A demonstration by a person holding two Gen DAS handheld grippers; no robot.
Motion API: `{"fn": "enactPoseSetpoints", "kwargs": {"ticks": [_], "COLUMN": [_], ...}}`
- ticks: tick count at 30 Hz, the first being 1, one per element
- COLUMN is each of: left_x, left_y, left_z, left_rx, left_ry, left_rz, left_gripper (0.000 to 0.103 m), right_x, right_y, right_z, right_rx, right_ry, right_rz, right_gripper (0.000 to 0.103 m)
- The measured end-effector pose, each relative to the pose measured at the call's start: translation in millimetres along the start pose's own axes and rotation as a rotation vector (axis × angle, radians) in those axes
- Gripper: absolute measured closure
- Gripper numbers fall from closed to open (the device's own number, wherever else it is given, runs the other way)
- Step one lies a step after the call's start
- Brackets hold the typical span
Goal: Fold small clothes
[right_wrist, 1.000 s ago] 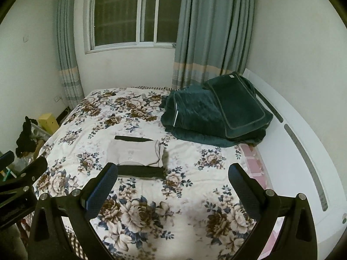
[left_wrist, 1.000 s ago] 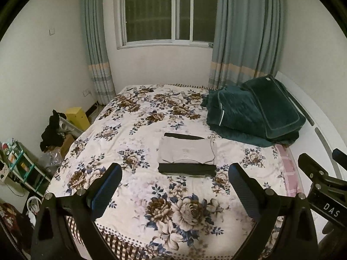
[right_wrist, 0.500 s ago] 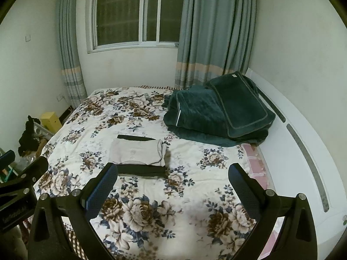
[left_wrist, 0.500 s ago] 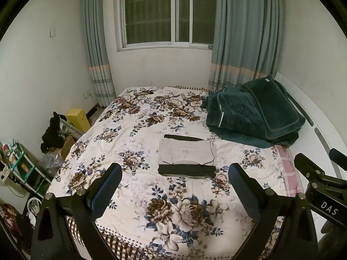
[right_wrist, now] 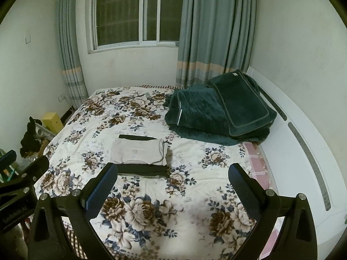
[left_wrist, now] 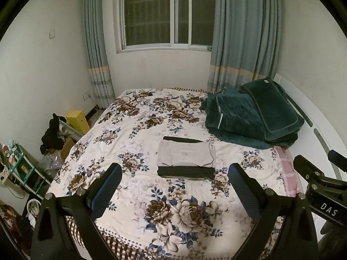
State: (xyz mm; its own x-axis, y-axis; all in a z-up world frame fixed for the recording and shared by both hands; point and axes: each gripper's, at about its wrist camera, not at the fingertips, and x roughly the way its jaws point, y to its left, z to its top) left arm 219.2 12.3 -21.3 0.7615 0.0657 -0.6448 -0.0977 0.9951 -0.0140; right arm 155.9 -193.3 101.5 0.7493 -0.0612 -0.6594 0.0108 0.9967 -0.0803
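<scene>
Clothes come first in the count: two folded pieces make one small stack near the middle of the bed (left_wrist: 130,134). A beige garment (left_wrist: 185,154) lies on top, and a black garment (left_wrist: 184,172) lies beneath it, showing as a dark band at the near edge and a thinner strip at the far edge. The stack rests flat on the floral bedspread, well apart from both tools.

Two grippers are in view. The left gripper (left_wrist: 174,183) hangs above the foot of the bed with its fingers spread wide and nothing between them. The right gripper (right_wrist: 172,181) is just beside it, likewise spread wide and holding nothing. Each shows at the edge of the other's view.

One dark green quilt (left_wrist: 253,117) sits folded in a heap at the far right of the bed, against the white headboard (right_wrist: 303,151). One window (left_wrist: 166,14) is set in the far wall, flanked by two grey-green curtains (left_wrist: 245,32).

On the floor to the left stands one yellow box (left_wrist: 78,120), its contents hidden, with a black bundle of cloth (left_wrist: 52,136) just beside it. A green rack (left_wrist: 17,162) at the left edge holds small items too blurred to name.
</scene>
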Motion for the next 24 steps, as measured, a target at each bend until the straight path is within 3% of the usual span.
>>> {"fn": "enactPoseSetpoints", "kwargs": {"ticks": [24], "left_x": [-3.5], "left_y": [-2.3], "left_z": [9.7], "left_rx": [0.0], "left_ry": [-0.015], "left_rz": [-0.004], "left_gripper": [0.003], "right_x": [-1.2], "right_y": [0.7], "right_z": [3.7], "right_rx": [0.006], "right_ry": [-0.006], "right_rz": [0.002], "right_gripper": [0.0]}}
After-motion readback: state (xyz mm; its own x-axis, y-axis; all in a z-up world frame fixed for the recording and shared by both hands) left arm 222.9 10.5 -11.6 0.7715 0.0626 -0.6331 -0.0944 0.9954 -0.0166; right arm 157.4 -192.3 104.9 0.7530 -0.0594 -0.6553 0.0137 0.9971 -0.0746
